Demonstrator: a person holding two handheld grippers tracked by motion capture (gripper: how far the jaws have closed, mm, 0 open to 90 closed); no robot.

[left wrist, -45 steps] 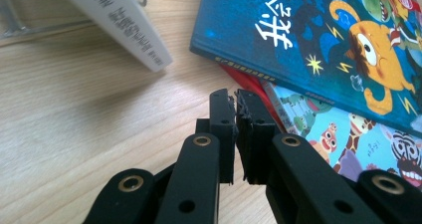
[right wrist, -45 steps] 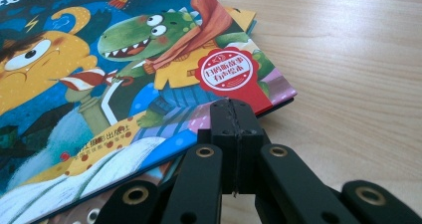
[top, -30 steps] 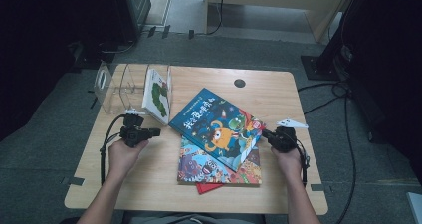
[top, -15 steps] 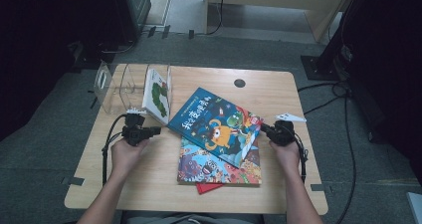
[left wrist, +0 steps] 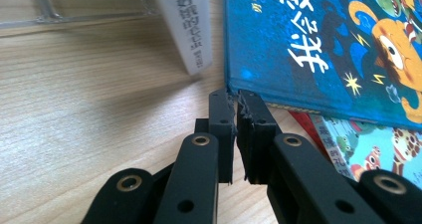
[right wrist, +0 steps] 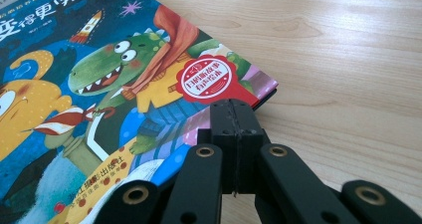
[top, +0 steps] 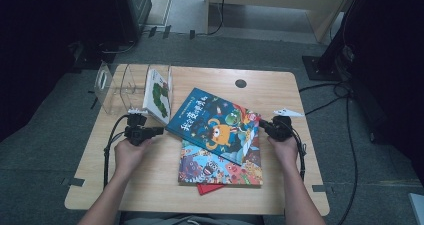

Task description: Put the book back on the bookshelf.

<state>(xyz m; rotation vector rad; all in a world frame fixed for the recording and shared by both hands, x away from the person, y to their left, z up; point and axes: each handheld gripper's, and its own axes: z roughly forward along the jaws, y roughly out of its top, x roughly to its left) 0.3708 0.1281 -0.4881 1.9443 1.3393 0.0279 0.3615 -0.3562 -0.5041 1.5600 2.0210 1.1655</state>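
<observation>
A blue picture book (top: 215, 122) with cartoon monsters lies askew on top of a second colourful book (top: 220, 167) in the middle of the wooden table (top: 150, 185). My left gripper (top: 161, 130) lies level on the table, shut, with its tips (left wrist: 236, 97) touching the near left corner of the blue book (left wrist: 323, 40); nothing is between the jaws. My right gripper (top: 261, 124) is shut too, and its tips (right wrist: 234, 107) rest against the right corner of the blue book (right wrist: 99, 84), beside a red round sticker (right wrist: 204, 79).
A white book (top: 159, 92) stands tilted in a clear plastic holder (top: 117, 85) at the table's far left. A red sheet (top: 210, 188) pokes out under the lower book. A round cable hole (top: 240, 83) sits near the far edge. Cables hang off both sides.
My right gripper has crept a little farther from me and leftward, up against the blue book's right corner. The left gripper and the books stay where they were.
</observation>
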